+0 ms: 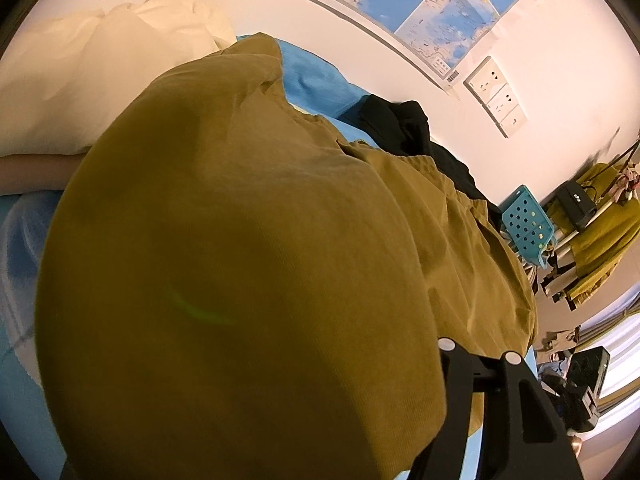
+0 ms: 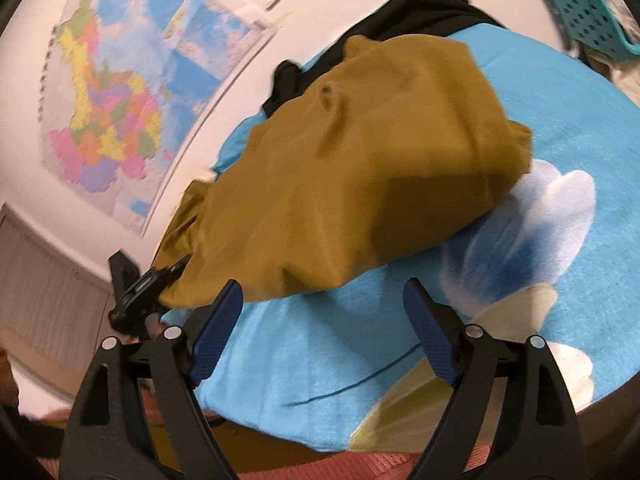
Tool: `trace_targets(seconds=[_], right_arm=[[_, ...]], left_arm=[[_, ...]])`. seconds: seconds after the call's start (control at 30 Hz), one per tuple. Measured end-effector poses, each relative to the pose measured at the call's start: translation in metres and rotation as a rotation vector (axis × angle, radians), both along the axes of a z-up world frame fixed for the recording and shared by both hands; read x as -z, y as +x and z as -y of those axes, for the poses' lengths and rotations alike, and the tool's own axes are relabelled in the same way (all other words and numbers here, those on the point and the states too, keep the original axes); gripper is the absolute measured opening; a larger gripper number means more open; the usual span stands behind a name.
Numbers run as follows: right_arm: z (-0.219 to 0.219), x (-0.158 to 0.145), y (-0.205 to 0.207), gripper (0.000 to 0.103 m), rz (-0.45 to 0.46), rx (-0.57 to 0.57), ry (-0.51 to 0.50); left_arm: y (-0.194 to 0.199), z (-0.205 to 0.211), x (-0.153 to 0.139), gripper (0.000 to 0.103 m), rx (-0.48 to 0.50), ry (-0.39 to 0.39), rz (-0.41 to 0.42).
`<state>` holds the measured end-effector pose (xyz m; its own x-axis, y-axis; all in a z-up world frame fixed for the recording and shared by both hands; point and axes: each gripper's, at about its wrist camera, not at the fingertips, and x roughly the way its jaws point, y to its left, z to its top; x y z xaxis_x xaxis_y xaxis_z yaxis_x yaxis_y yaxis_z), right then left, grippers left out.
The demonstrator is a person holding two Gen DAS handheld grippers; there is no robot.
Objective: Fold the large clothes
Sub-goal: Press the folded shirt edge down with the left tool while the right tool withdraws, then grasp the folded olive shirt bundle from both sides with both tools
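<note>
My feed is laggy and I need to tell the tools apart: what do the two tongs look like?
The right tongs have black angular plastic arms, dark blue ribbed pads and round silver rivets. The left tongs, seen from the right wrist, show a black frame. The left wrist view shows the same black arms and silver rivets; its pads are hidden.

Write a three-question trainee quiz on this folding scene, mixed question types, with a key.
1. True or false: the right gripper is open and holds nothing.
2. What lies on the blue blanket behind the mustard garment? A) black clothing B) a red towel C) a white pillow
3. Fill in: the left gripper is shut on the garment's ____.

Key: 1 true; 2 A, the black clothing; 3 edge.
</note>
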<state>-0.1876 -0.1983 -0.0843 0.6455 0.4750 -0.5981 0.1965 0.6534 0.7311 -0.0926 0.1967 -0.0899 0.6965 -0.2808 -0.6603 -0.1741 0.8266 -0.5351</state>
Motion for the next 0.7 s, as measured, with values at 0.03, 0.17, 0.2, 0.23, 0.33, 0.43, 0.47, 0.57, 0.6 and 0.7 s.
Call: trace_targets(seconds=[0.03,0.17,0.2,0.23,0.33,0.43,0.47,0.57,0.6,0.7], right_arm=[[0.001,0.000,0.001,0.081,-0.007,0.014,-0.007],[0.006,0.002,0.002,0.081,-0.022,0.065,-0.018],[0.006,0.002,0.002,0.081,-0.022,0.076,-0.022],[0.007,0.002,0.003,0.081,-0.022,0.091,-0.031],[0.007,0.003,0.006,0.081,-0.019,0.141,-0.052],[0.008,0.003,0.009,0.081,-0.019,0.190,-0.062],[0.008,0.003,0.010,0.081,-0.020,0.198,-0.061],[0.008,0.003,0.016,0.087,-0.019,0.213,-0.058],[0.007,0.003,0.018,0.088,-0.019,0.214,-0.063],[0.005,0.002,0.030,0.096,-0.012,0.223,-0.082]], left_arm=[[0.000,0.000,0.000,0.060,0.002,-0.002,0.001],[-0.001,-0.001,0.002,0.061,0.009,-0.007,0.004],[-0.001,-0.002,0.002,0.061,0.010,-0.011,0.005],[-0.001,-0.002,0.003,0.061,0.010,-0.014,0.005],[0.000,-0.002,0.003,0.061,0.014,-0.015,0.005],[-0.001,-0.002,0.003,0.061,0.017,-0.018,0.007],[-0.001,-0.003,0.004,0.061,0.019,-0.023,0.008],[-0.002,-0.003,0.005,0.061,0.021,-0.027,0.011],[-0.001,-0.003,0.005,0.062,0.022,-0.025,0.012],[-0.001,-0.003,0.006,0.064,0.027,-0.033,0.014]])
